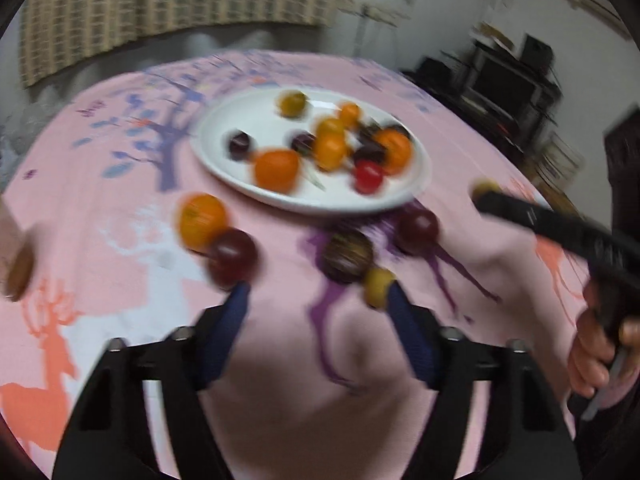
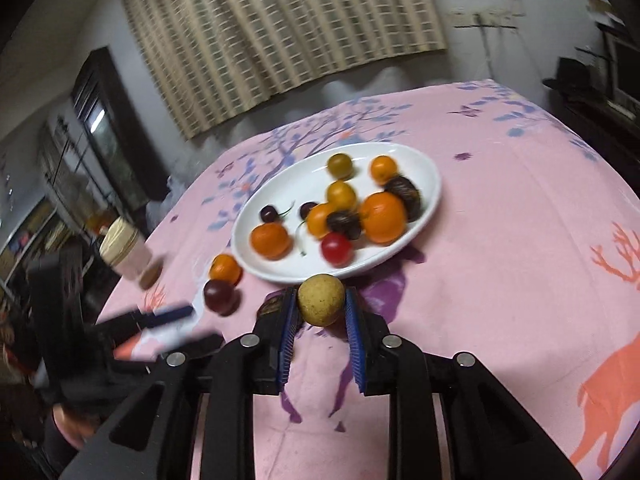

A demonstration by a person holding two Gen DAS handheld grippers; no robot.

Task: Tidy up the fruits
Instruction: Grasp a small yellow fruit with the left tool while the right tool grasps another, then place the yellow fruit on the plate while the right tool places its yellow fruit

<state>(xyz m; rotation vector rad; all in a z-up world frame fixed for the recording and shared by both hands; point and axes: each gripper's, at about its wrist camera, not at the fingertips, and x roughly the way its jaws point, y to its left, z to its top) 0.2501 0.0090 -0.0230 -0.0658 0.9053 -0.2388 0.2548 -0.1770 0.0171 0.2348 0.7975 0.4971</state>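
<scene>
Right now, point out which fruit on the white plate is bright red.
The cherry tomato at the near rim of the white plate: the only bright red fruit there; the others are orange, yellow or dark.

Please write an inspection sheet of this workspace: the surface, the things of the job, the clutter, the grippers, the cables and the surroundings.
Surface: pink tablecloth printed with trees and deer.
Job's things: white plate holding orange, yellow, dark and red fruits; an orange fruit and a dark red fruit lie on the cloth beside the plate.
Clutter: a cup at the table's edge.
Grippers: right gripper shut on a tan round fruit; left gripper open, nothing between its pads.
Cables: nothing seen.
Surroundings: checked curtain, dark furniture along the walls.
</scene>
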